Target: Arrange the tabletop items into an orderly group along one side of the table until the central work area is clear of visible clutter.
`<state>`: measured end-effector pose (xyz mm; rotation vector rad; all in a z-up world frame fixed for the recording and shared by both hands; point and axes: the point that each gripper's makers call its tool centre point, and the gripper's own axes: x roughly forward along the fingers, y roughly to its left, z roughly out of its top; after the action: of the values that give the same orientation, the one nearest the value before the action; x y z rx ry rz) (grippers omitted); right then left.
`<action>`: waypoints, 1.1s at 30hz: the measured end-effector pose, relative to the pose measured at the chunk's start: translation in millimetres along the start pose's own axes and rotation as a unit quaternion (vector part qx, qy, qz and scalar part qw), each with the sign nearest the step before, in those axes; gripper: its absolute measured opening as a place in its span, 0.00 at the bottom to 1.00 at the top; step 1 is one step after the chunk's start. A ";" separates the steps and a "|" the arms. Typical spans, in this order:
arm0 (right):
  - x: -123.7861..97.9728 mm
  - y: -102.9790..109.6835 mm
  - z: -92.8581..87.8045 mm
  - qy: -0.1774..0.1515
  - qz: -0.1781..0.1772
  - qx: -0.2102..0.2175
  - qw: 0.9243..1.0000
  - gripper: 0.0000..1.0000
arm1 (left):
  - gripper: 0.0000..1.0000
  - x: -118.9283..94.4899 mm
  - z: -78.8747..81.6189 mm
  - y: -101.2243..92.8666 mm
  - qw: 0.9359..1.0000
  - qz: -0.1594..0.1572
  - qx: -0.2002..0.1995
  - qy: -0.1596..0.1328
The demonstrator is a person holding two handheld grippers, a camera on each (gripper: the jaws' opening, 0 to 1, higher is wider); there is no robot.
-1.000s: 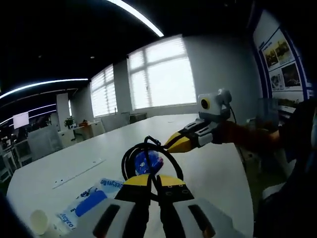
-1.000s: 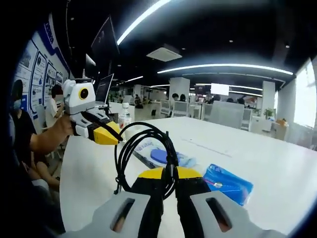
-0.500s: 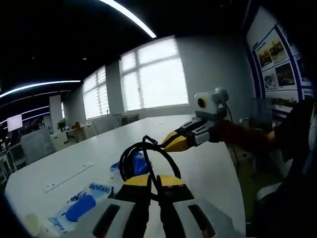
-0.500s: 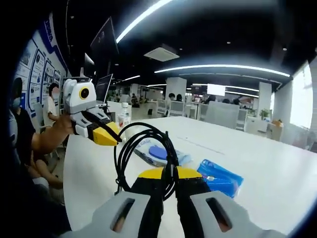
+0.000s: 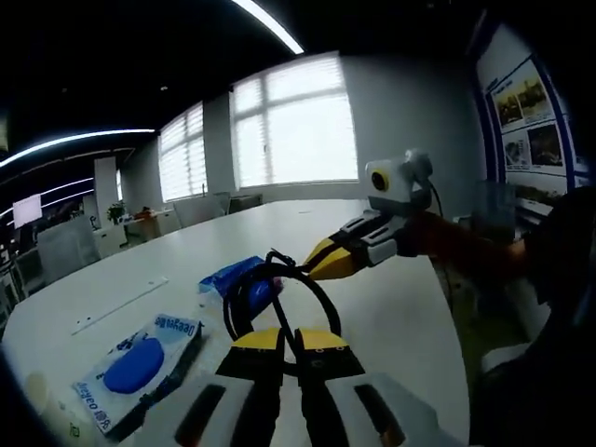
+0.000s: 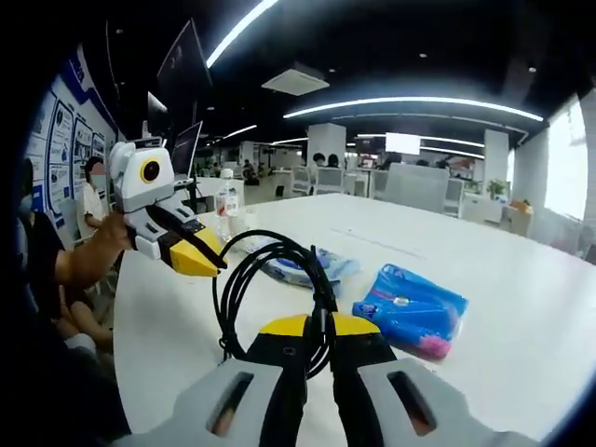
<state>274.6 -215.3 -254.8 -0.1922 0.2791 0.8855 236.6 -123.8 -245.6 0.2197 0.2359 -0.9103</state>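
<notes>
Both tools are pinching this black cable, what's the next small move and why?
Probably lower the cable toward the table's edge beside the blue packet: both the left tool and right tool hold it in the air, coiled.

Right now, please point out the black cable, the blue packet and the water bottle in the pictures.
black cable (image 6: 244, 279): right gripper view, on the left side of its loop.
blue packet (image 6: 410, 303): right gripper view, on its flat top face.
water bottle (image 6: 223, 200): right gripper view, on its clear body, below the cap.
</notes>
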 end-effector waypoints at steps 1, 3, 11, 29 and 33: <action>1.6 -0.1 -3.0 0.003 0.001 0.003 1.000 0.04 | 0.02 1.3 -3.2 1.3 1.000 0.001 -0.003 0.003; 5.5 -1.1 -8.0 0.005 0.001 0.008 1.000 0.04 | 0.02 4.0 -9.3 4.4 1.000 0.005 -0.008 0.007; 22.9 -2.9 -21.6 0.008 -0.011 0.029 0.999 0.04 | 0.03 14.1 -31.8 19.4 0.999 0.022 -0.039 0.027; 43.4 -11.0 -50.2 0.036 -0.023 0.036 0.998 0.05 | 0.05 21.0 -50.5 27.4 0.997 0.037 -0.051 0.038; 47.0 -6.1 -51.3 0.032 -0.023 0.038 0.999 0.05 | 0.05 19.0 -52.2 36.1 0.997 0.055 -0.043 0.038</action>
<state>299.4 -198.9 -318.0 -0.1567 0.3653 0.8234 271.0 -101.7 -297.6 0.1858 0.3309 -0.7822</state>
